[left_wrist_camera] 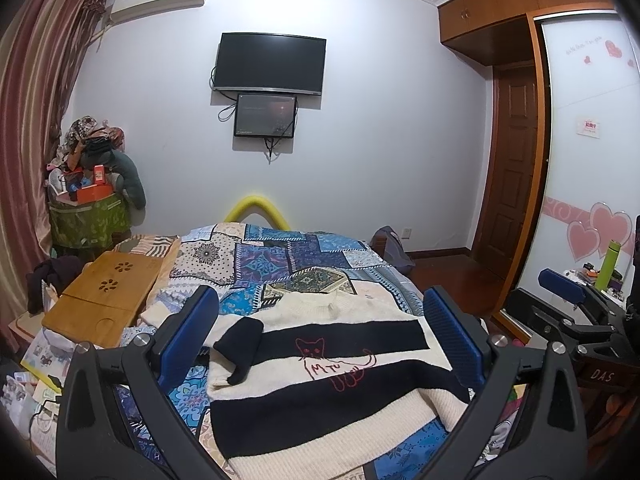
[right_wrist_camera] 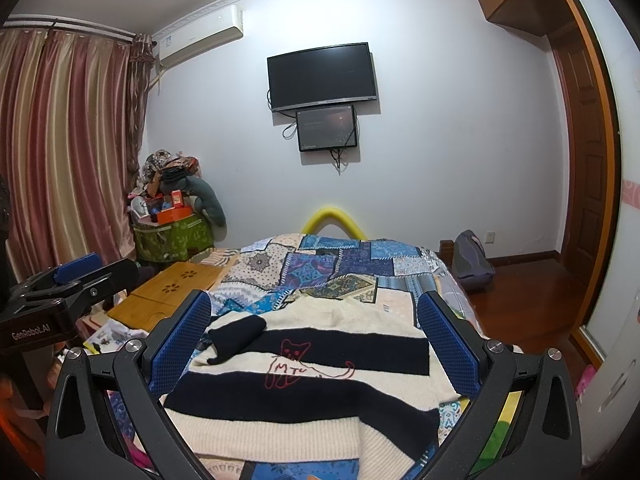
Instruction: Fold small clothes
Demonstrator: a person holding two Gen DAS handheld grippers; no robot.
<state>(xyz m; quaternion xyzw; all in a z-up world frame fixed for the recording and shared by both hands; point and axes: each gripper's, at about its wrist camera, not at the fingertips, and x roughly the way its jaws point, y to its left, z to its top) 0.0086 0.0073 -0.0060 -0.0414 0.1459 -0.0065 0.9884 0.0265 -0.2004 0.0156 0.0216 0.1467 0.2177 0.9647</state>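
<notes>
A small cream and navy striped sweater (left_wrist_camera: 320, 380) with a red cat outline lies flat on the patchwork quilt (left_wrist_camera: 280, 256). Its left sleeve is folded in across the chest. It also shows in the right wrist view (right_wrist_camera: 304, 384). My left gripper (left_wrist_camera: 320, 332) is open and empty, held above the sweater with the blue pads wide apart. My right gripper (right_wrist_camera: 316, 332) is open and empty, also above the sweater. The right gripper shows at the right edge of the left wrist view (left_wrist_camera: 560, 292). The left gripper shows at the left edge of the right wrist view (right_wrist_camera: 76, 272).
A bamboo lap tray (left_wrist_camera: 104, 300) sits on the bed's left side with papers (left_wrist_camera: 44, 360) below it. A green basket piled with clutter (left_wrist_camera: 88, 208) stands by the curtain. A backpack (right_wrist_camera: 472, 260) lies on the wood floor right of the bed. A wardrobe (left_wrist_camera: 592, 160) stands at right.
</notes>
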